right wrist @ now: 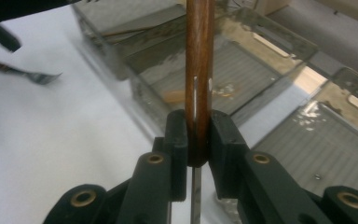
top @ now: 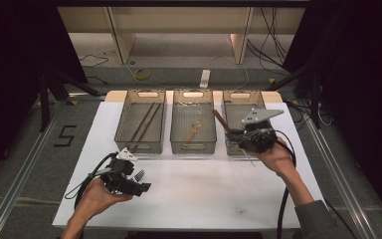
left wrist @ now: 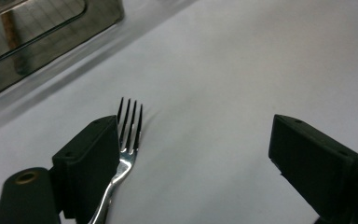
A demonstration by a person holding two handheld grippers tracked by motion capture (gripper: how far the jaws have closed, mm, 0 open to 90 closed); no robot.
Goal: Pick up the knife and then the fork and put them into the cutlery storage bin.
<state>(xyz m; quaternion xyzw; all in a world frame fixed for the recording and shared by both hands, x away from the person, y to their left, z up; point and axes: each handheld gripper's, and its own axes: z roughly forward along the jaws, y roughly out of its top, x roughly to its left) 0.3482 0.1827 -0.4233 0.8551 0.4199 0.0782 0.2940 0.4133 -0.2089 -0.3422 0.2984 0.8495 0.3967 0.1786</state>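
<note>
A steel fork (left wrist: 128, 140) lies on the white table (top: 204, 189), its tines pointing away from me and its neck against the inner face of one jaw. My left gripper (left wrist: 193, 140) is open, with a wide gap to the other jaw. In the high view the left gripper (top: 140, 179) is at the front left with the fork (top: 139, 175) beside it. My right gripper (right wrist: 198, 135) is shut on a wooden-handled knife (right wrist: 199, 70). It holds the knife near where the handle meets the thin metal blade. It hovers at the front of the right tray (top: 238, 97), and the knife's handle (top: 221, 121) slants up to the left.
Three mesh trays stand in a row at the back of the table. The left tray (top: 119, 119) holds brown sticks (top: 146, 121). The middle tray (top: 193, 145) holds a small wooden utensil (top: 194, 130). Cables and shelf legs lie on the floor beyond.
</note>
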